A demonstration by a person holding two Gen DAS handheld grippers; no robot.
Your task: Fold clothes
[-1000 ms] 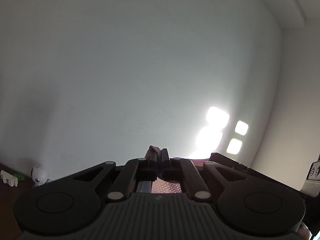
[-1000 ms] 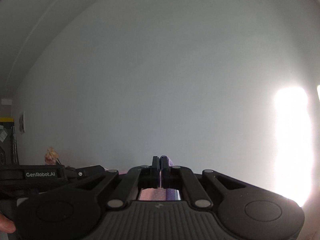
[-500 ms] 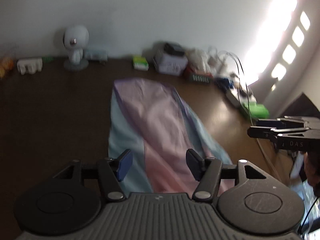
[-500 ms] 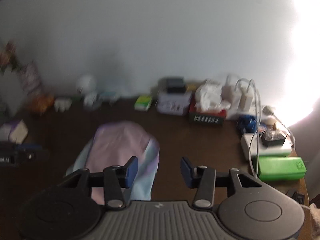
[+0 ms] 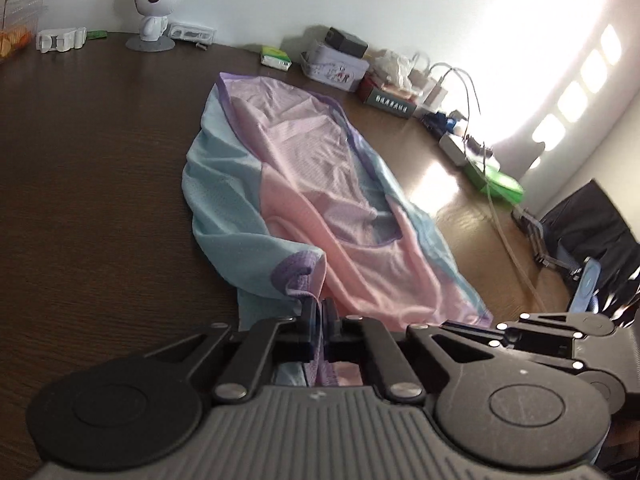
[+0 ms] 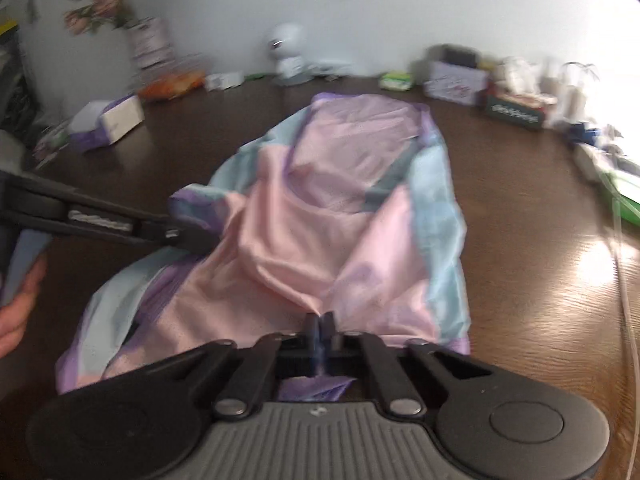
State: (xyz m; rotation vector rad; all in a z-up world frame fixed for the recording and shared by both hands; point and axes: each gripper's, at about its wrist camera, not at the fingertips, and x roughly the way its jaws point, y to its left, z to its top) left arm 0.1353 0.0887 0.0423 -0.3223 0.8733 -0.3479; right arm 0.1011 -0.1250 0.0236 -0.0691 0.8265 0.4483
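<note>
A pink, light blue and purple mesh shirt (image 5: pixel 312 168) lies lengthwise on the dark wooden table (image 5: pixel 100 160). My left gripper (image 5: pixel 319 307) is shut on its near left part, where a purple cuff bunches up against the fingertips. In the right wrist view the same shirt (image 6: pixel 340 200) stretches away from me. My right gripper (image 6: pixel 319 322) is shut on a pinch of pink cloth near the shirt's near edge. The left gripper (image 6: pixel 192 236) shows there from the side, its tip at the purple and blue sleeve.
Along the wall stand a white robot figurine (image 5: pixel 156 8), a tin box (image 5: pixel 336 66), cables and a green case (image 5: pixel 504 188). A tissue box (image 6: pixel 112 120) and a flower vase (image 6: pixel 148 40) sit at the far left. A person's hand (image 6: pixel 20 304) holds the left gripper.
A second ago both grippers were shut and faced the wall. Half a second ago they hung open over the flat shirt. Now both are lower and shut on its near end.
</note>
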